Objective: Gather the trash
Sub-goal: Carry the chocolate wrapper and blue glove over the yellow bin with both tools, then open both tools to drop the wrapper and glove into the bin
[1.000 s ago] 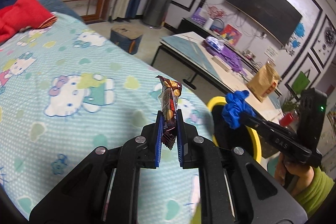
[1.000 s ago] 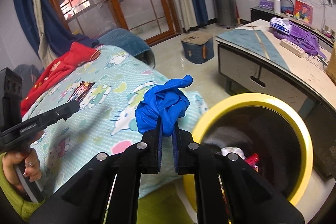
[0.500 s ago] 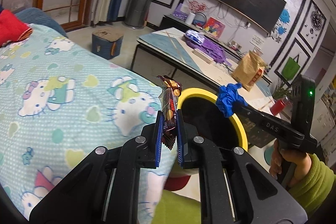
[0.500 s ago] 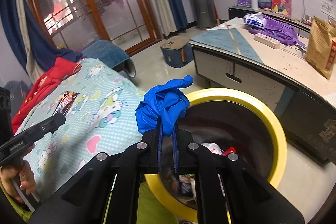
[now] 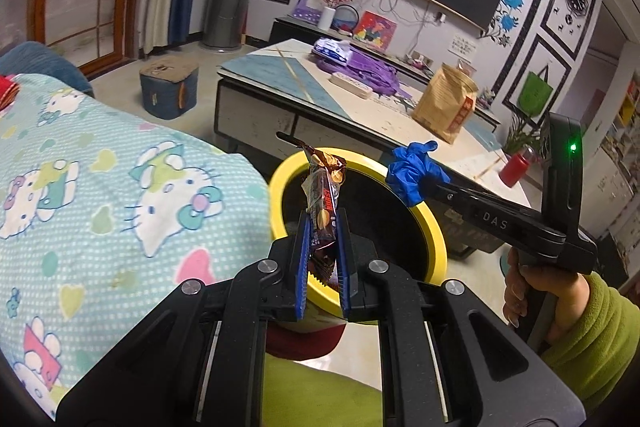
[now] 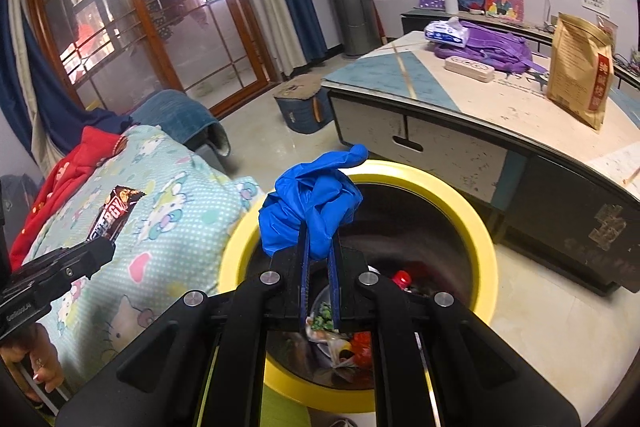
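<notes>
- The left tongs (image 5: 323, 227) were clamped on a brown snack wrapper (image 5: 323, 193), which stood upright between the blue pads with its top end poking up above them.
- From the left wrist view, the wrapper hung in front of the yellow-rimmed trash bin (image 5: 434, 227), close to its near-left rim.
- The right tongs (image 6: 319, 239) were pinched tight on a crumpled blue glove (image 6: 312, 203), the bundle bulging above and to the left of the pads.
- In the right wrist view the glove sat over the bin's opening, just inside its left rim (image 6: 486, 239).
- Inside the bin lay mixed rubbish, including a red piece (image 6: 401, 278) and scraps of packaging.
- The bin stood on the floor between a bed with a cartoon-cat bedspread (image 5: 120, 187) and a low tabletop (image 6: 500, 103).
- On the tabletop stood a brown paper bag (image 6: 580, 67), with a purple bag (image 6: 496, 47) and a power strip (image 6: 469, 67) farther back.
- A hand in a green sleeve (image 5: 588, 327) gripped the right tool's handle.
</notes>
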